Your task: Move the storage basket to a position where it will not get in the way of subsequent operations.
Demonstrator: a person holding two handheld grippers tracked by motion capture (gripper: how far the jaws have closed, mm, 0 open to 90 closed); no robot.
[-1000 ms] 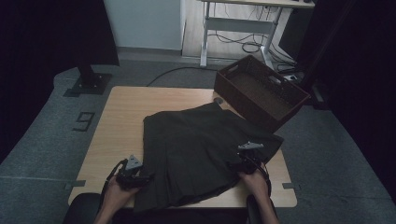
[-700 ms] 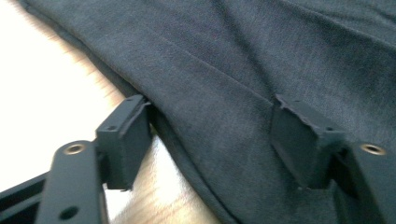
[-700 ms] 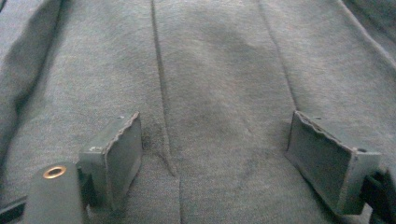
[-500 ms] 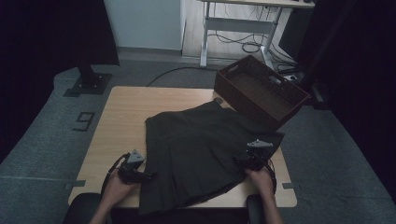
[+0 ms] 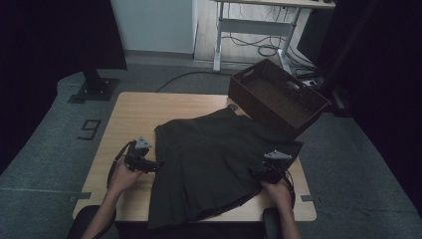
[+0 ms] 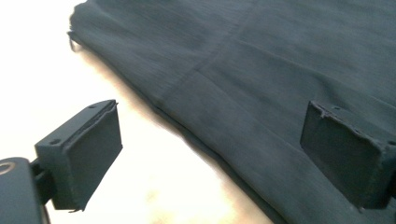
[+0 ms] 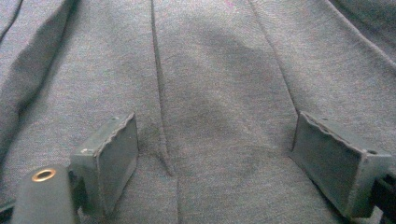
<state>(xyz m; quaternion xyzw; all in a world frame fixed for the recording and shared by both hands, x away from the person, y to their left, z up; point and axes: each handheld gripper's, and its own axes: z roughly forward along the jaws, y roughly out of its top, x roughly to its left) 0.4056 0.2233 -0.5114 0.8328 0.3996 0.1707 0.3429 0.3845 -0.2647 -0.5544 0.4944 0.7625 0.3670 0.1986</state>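
A dark pleated skirt (image 5: 214, 159) lies spread flat on the light wooden table (image 5: 149, 107), its hem hanging over the near edge. My left gripper (image 5: 155, 165) is at the skirt's left edge, pointing right. In the left gripper view its jaws have just been opening and my left gripper (image 6: 212, 112) stands open: one jaw over bare table (image 6: 70, 84), the other over the skirt (image 6: 280, 56), with the cloth edge between them and neither pad pressing on it. My right gripper (image 5: 255, 172) rests over the skirt's right side. In the right gripper view my right gripper (image 7: 215, 123) is open above the pleated cloth (image 7: 210, 56).
A brown woven basket (image 5: 278, 97) stands at the table's far right corner, partly past the edge, touching the skirt's far corner. Bare tabletop lies to the left and at the back. A desk frame with cables (image 5: 259, 45) stands on the floor beyond.
My left gripper has moved away from the person along the skirt's left edge. My right hand has shifted only slightly over the skirt.
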